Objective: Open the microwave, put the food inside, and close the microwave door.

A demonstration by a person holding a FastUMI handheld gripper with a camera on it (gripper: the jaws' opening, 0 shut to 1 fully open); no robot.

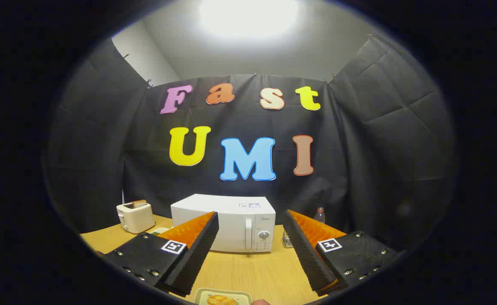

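Gripper (250, 220) spread wide, grasping nothing, held above a wooden table (248, 271). Beyond the fingers, near the table's back edge: white microwave (227, 222), door closed, handle and dial on its right side. Bare tabletop between fingers and microwave. Below the fingers, at the table's near edge: plate (223, 295) with food (220, 300). Left of the microwave, apart from it: toaster (135, 217) holding a slice. Right of the microwave, partly behind the right finger: bottle (319, 215). Black cloth wall close behind.
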